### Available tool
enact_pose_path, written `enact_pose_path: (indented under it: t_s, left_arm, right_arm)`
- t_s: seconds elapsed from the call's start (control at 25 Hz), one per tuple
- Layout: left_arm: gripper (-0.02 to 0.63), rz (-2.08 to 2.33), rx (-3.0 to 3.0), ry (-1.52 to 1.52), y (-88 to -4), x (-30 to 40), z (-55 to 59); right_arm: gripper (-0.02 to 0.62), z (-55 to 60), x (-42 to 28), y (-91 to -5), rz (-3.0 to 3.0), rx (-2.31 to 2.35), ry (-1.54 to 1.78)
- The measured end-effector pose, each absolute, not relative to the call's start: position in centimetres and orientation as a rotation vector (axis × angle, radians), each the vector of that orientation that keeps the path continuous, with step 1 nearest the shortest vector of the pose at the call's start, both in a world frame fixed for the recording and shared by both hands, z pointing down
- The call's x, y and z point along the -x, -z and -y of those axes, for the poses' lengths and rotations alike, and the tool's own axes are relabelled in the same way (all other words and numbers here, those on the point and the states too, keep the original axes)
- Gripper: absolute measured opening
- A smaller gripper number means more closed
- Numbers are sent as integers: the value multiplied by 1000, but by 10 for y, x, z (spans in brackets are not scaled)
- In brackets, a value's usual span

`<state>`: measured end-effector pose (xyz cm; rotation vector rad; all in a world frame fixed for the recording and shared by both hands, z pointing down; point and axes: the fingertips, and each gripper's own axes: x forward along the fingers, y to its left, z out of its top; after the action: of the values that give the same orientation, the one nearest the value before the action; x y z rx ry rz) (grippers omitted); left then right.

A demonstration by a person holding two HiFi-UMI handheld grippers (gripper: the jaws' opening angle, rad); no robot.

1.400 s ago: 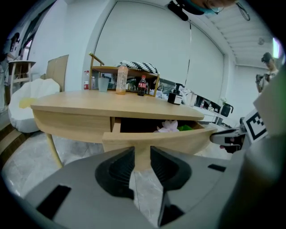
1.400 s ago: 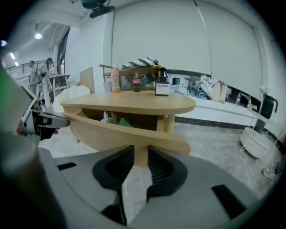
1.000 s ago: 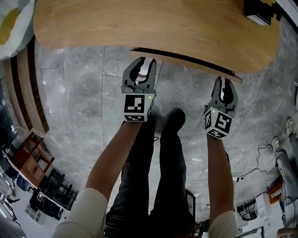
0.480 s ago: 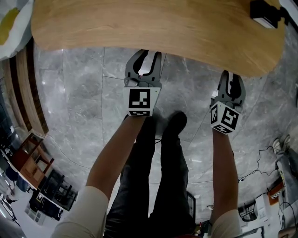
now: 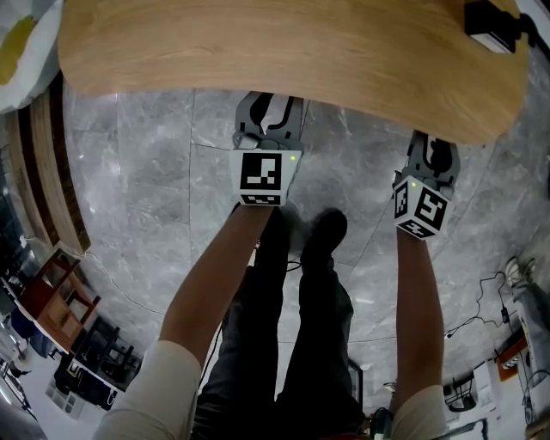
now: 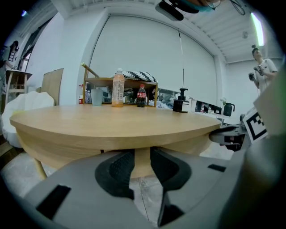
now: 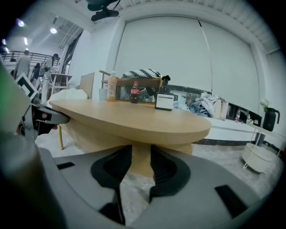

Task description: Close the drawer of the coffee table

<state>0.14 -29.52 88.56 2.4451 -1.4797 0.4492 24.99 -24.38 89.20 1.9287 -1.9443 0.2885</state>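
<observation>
The round wooden coffee table (image 5: 284,43) fills the top of the head view. Its drawer is hidden under the rim there, with no dark gap showing. My left gripper (image 5: 270,103) reaches under the rim at the middle, its jaws apart and empty. In the left gripper view my left gripper (image 6: 142,154) points at the pale wooden front (image 6: 142,164) below the top. My right gripper (image 5: 436,144) sits at the rim further right, its jaws opening with nothing between them. In its own view my right gripper (image 7: 140,152) also faces the wooden front (image 7: 140,162).
A black-and-white box (image 5: 491,26) stands on the table's far right; an orange bottle (image 6: 118,88), a cola bottle (image 6: 141,96) and a cup (image 6: 97,96) stand at its far side. A white cushion (image 5: 21,43) lies left. The person's legs (image 5: 292,326) stand on grey marble floor.
Both grippers moved forward to the table's rim. The dark slit of the drawer under the rim is gone from sight. The right jaws have spread wider.
</observation>
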Motion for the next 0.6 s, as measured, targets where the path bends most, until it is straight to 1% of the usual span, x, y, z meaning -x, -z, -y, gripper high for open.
enact_pose_path:
  t_s: [0.36,0.6]
  left_arm:
    - [121,1437,-2446,-487,-888,-4,292]
    - [121,1423,-2394,-569,-884,18,263]
  right_arm:
    - [144,242,-251,-896,1947,-1847,-287]
    - [144,219,-237,-900,1937,-1721,-335]
